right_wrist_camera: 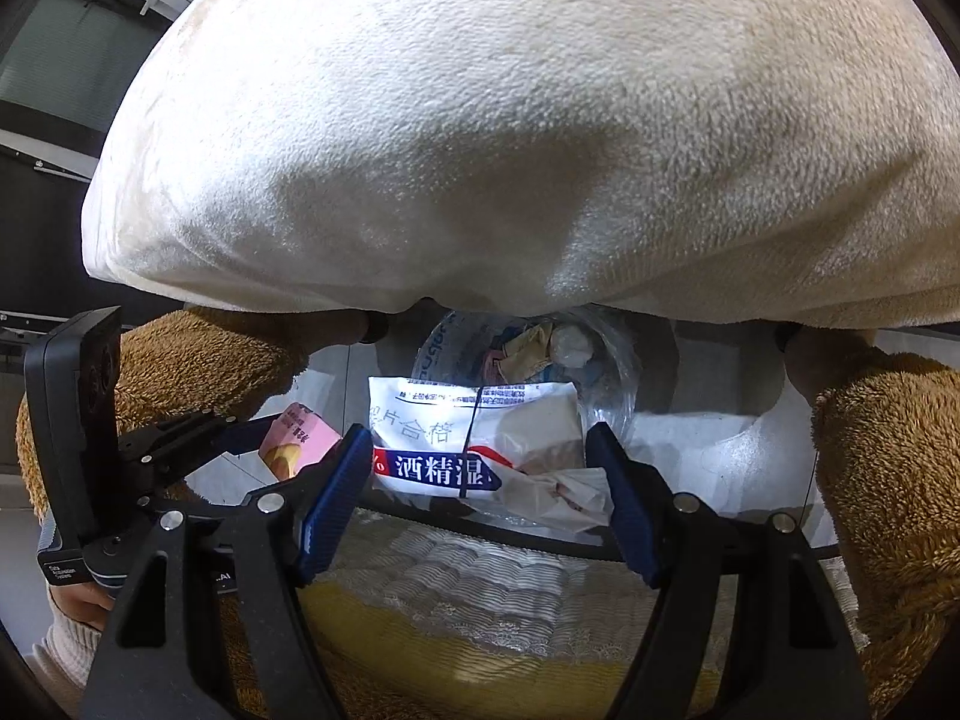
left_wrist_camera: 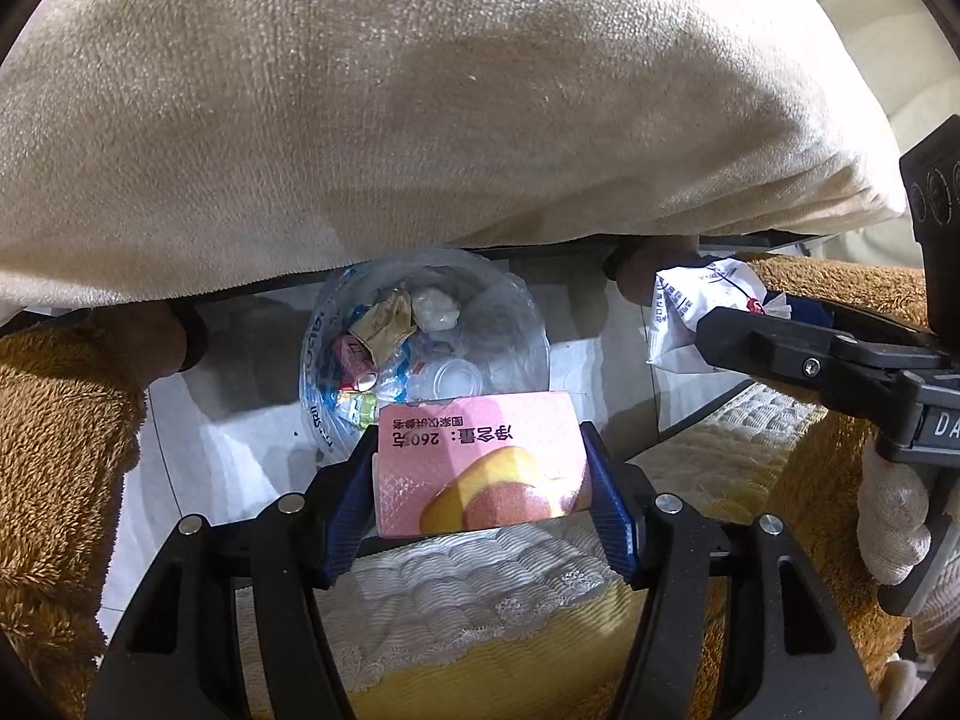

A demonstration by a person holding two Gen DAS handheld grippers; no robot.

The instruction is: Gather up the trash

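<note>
My left gripper (left_wrist_camera: 478,437) is shut on a pink cake box (left_wrist_camera: 480,468), its blue pads pressing both sides. The box hangs just above a bin lined with a clear plastic bag (left_wrist_camera: 313,360), which holds a crushed can, crumpled paper and plastic cups. At the right, my right gripper (left_wrist_camera: 741,330) grips a white wipes packet (left_wrist_camera: 690,306). In the right wrist view, the right gripper (right_wrist_camera: 480,438) is shut on that wipes packet (right_wrist_camera: 456,420), over the near rim of the bin bag (right_wrist_camera: 435,348). The left gripper (right_wrist_camera: 252,441) with the pink box (right_wrist_camera: 297,441) shows at the left.
A big cream cushion (left_wrist_camera: 420,90) overhangs the bin from above. Brown fleece blanket (left_wrist_camera: 54,450) lies on both sides. A yellow mattress edge with white lace (left_wrist_camera: 480,600) runs below the grippers. White tiled floor (left_wrist_camera: 228,450) surrounds the bin. A white-gloved hand (left_wrist_camera: 894,516) holds the right gripper.
</note>
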